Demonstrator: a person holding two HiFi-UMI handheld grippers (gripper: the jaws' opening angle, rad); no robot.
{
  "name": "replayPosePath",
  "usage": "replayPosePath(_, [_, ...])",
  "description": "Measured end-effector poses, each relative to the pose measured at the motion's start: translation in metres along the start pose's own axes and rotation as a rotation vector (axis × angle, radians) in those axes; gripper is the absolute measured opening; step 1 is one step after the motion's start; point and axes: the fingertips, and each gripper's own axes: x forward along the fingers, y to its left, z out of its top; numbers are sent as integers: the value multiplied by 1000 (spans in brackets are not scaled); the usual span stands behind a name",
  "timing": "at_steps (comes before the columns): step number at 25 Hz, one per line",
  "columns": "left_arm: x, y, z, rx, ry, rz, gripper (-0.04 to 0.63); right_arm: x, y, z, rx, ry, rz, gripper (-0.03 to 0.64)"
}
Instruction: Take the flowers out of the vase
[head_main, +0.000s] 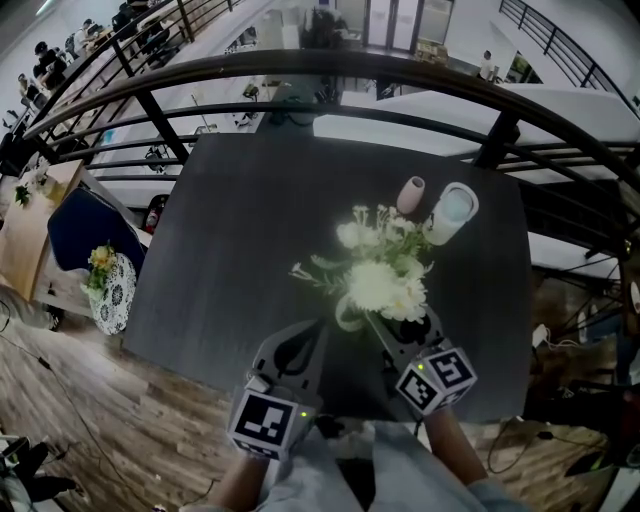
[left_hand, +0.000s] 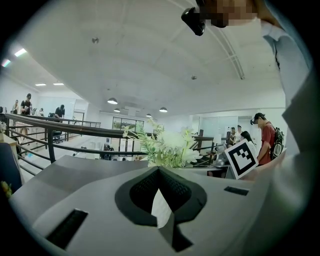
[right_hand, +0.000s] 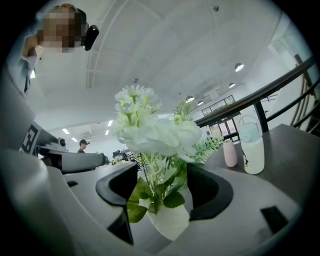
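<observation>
- Right gripper: held nearly level with the nose slightly down, at the near edge of the table. Its jaws are spread wide on either side of the white vase, and the pads appear clear of it.
- Flowers: upright in the vase, stems between the right jaws.
- Left gripper: just left of the vase, at the same shallow pitch. Its jaws are pressed together with nothing between them.
- Pink bottle and lidded tumbler: beyond the flowers, side by side.
</observation>
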Motion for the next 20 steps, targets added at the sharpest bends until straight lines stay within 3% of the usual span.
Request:
replayPosePath(8, [-2,0,-4,0,1,2,0,7,2,-3,-18,9,19,278])
replayPosePath(20, [-5,-1,-5,-3,1,-1,0,6,0,-1,-64,6,-20,156])
